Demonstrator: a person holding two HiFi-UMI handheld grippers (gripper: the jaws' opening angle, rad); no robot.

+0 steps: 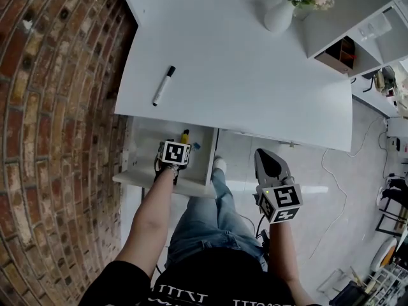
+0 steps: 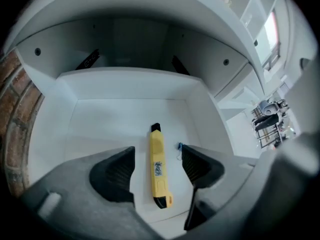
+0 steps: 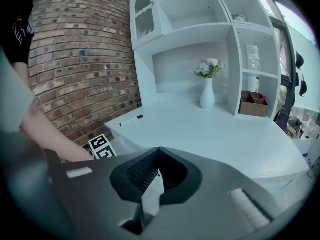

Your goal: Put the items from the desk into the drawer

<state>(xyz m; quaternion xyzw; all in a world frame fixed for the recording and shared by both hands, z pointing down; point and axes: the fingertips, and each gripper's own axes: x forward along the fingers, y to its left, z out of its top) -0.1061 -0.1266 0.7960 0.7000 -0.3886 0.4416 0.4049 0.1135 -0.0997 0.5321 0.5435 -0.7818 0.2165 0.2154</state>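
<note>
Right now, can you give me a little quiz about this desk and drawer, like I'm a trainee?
1. True or false: the yellow utility knife lies inside the drawer.
2. Which item lies on the desk? A) marker B) scissors C) stapler
3. Fill in: the left gripper's jaws are ____, one on each side of the knife and not touching it.

Key: 1 true. 2 A. 3 open.

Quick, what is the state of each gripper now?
Left gripper: open; the yellow utility knife lies loose between its jaws on the drawer floor.
Right gripper: closed, holding nothing.
</note>
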